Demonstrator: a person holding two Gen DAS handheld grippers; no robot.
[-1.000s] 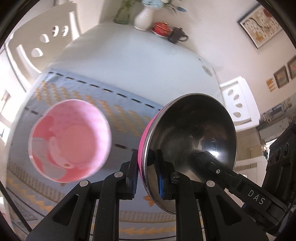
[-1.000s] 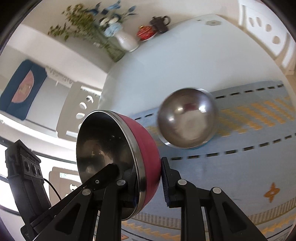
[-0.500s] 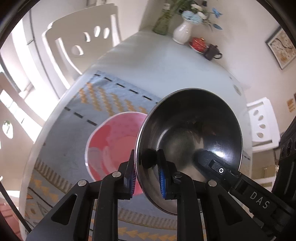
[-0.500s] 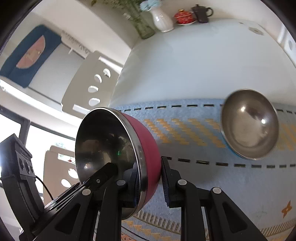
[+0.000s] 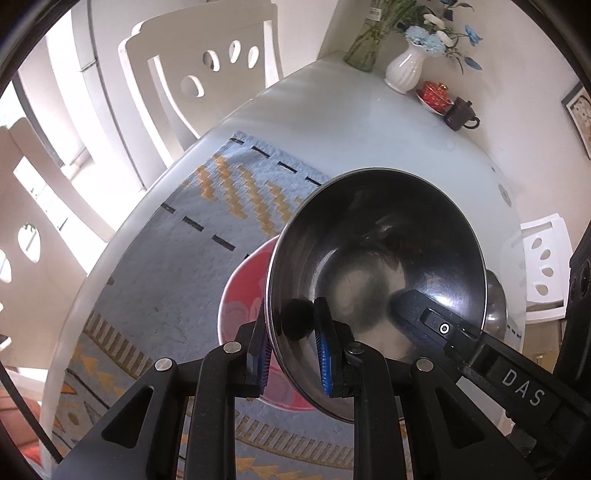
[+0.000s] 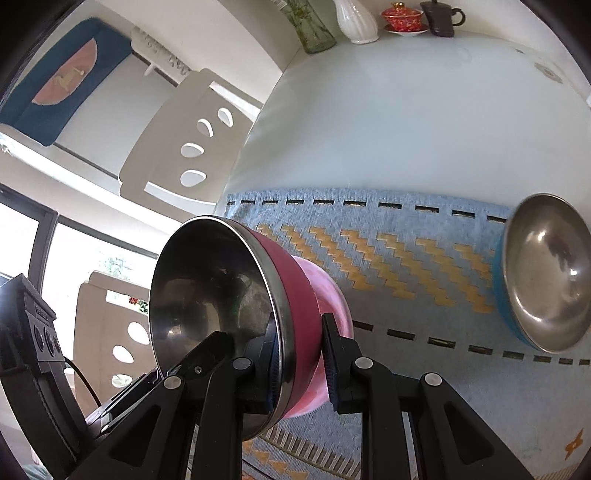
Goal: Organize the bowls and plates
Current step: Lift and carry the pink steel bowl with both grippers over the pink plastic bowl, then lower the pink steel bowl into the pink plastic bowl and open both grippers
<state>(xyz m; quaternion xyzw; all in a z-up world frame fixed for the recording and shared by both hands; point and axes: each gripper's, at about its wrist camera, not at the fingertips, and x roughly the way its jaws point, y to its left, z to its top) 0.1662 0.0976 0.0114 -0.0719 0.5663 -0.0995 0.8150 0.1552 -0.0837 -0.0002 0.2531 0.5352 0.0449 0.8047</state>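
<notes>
A steel bowl with a magenta outside hangs tilted over the table, carried by both grippers. My left gripper is shut on its near rim. My right gripper is shut on the opposite rim, and its finger shows inside the bowl in the left wrist view. Directly beneath sits a pink patterned bowl on the blue woven mat, mostly hidden by the held bowl. Whether the two bowls touch I cannot tell. A steel bowl with a blue outside rests on the mat's right side.
At the table's far end stand a white vase with flowers, a glass vase, a red lidded cup on a saucer and a dark teapot. White chairs ring the table.
Both grippers have carried the magenta bowl sideways until it hangs over the pink bowl, which now lies under it. In the right wrist view the blue bowl has slid toward the right edge.
</notes>
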